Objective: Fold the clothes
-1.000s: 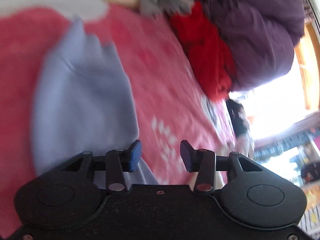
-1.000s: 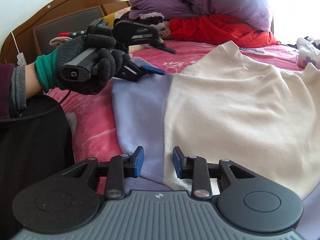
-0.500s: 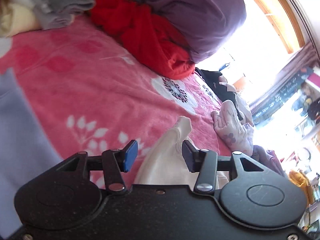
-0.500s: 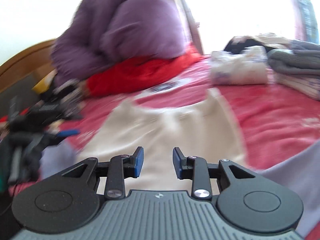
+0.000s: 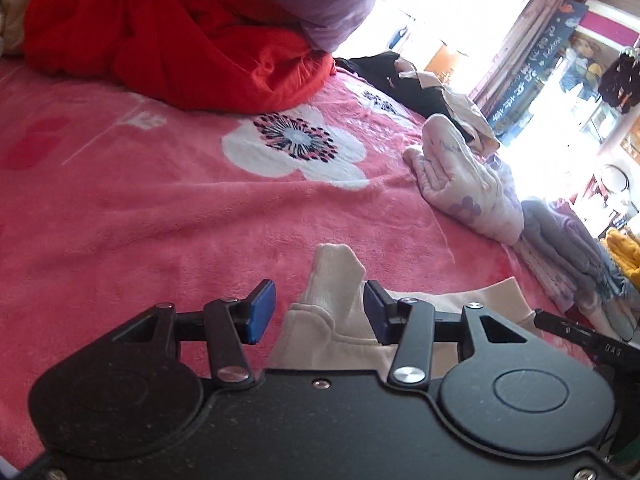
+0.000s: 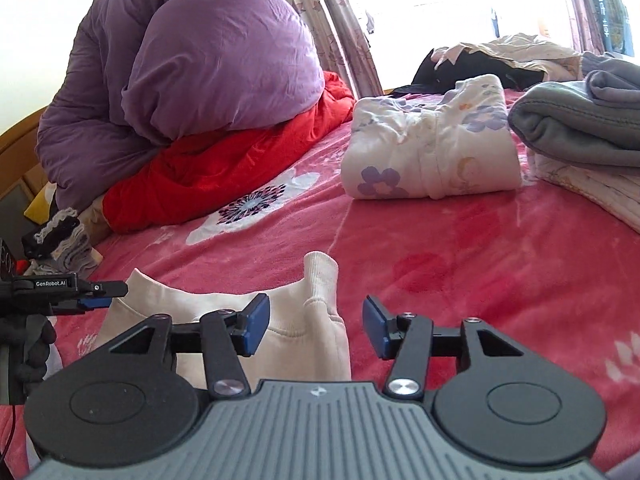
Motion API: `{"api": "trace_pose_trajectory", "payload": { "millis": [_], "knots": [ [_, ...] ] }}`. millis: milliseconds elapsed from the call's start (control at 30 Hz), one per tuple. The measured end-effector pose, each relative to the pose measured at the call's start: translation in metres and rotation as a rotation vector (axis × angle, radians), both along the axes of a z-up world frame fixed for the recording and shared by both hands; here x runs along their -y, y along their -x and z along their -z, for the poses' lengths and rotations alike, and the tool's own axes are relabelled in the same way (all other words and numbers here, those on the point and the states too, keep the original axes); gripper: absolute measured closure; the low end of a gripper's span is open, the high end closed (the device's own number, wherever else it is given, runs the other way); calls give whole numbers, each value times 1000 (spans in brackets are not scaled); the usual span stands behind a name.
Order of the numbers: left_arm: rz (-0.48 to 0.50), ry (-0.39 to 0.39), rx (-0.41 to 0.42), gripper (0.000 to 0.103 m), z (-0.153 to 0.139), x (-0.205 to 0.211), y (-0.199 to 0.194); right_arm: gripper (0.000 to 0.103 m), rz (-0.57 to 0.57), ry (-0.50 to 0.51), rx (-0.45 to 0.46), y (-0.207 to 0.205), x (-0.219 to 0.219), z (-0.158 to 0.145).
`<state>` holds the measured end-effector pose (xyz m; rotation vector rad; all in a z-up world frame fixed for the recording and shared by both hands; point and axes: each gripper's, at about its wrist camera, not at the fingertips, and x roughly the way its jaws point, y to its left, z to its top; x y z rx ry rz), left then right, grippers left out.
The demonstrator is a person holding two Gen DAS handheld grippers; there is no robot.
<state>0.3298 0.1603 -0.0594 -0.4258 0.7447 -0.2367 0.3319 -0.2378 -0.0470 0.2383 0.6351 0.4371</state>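
A cream sweater (image 6: 296,320) lies on the pink flowered blanket (image 6: 480,264), one ribbed cuff (image 6: 320,276) pointing away from me. My right gripper (image 6: 316,326) hovers low over that cuff; its jaws are opening, and the cream cloth lies loose between them with neither pad pressing on it. In the left wrist view the sweater (image 5: 320,336) shows another ribbed end (image 5: 334,276) that rises between the pads of my left gripper (image 5: 319,314). That gripper is open and the cloth sits in the gap, ungripped. The left gripper (image 6: 94,294) also shows at the right wrist view's left edge, held by a dark-gloved hand (image 6: 36,344).
A purple duvet (image 6: 208,64) rests on a red garment (image 6: 224,160) at the head of the bed. A folded floral garment (image 6: 432,148), folded grey clothes (image 6: 576,124) and dark clothes (image 6: 480,68) lie beyond the sweater. Bare blanket stretches to the right of the cuff.
Both views swung away from the lavender cloth to the cream sweater's ribbed ends. The left gripper rolled upright. The right jaws stand wider apart than before.
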Motion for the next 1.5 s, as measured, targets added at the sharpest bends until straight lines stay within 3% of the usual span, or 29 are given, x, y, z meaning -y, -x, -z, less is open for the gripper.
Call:
{"api": "trace_pose_trajectory", "payload": {
  "millis": [33,100,167,200,233,300,367,433,533,633,800,900,1000,1067,1100,1133,1233,1300,1367,1500],
  "knots": [
    [13,-7,-7,60,3,2,-2,45,-6,-2,-7,-4,-1,2],
    [24,-15,-23,80,9,4,-6,46,-8,-14,-22,-11,0,7],
    [27,55,-22,92,12,-2,-6,63,-23,-53,-49,-19,4,15],
    [19,192,-15,93,12,-14,-5,88,-42,-91,-70,-22,6,19],
    [10,337,-7,93,13,-27,-3,93,-57,-149,-86,-24,10,23],
    [-31,534,10,93,16,-50,0,93,-72,-383,-98,-23,31,27],
    [-66,607,-33,93,31,-62,-4,93,-62,-565,-84,-23,53,30],
    [-95,659,-109,93,52,-68,-11,93,-9,-490,-105,-29,60,37],
    [-136,612,-198,93,72,-68,-19,93,26,-373,-184,-36,50,56],
    [-141,579,-202,93,73,-69,-22,93,45,-244,-182,-36,33,58],
    [-151,548,-156,93,69,-67,-20,94,59,-210,-168,-35,32,57],
    [-131,612,-84,94,59,-69,-15,94,59,-201,-149,-34,35,54],
    [-113,486,-64,94,41,-60,-16,94,18,-257,-96,-29,43,39],
    [-154,363,-107,88,49,-54,-19,94,36,-190,-98,-33,42,36],
    [-174,299,-129,88,53,-51,-21,87,49,-152,-122,-37,40,42],
    [-175,314,-114,88,50,-54,-19,79,65,-126,-152,-40,39,50],
    [-238,237,-18,75,26,-60,-8,74,83,-150,-137,-37,47,43],
    [-267,226,39,74,12,-66,2,74,102,-118,-83,-29,54,27],
    [-226,241,85,74,2,-63,11,72,128,-81,-26,-17,62,10],
    [-69,257,105,74,-7,-21,24,72,236,-114,32,21,99,-7]
  ]
}}
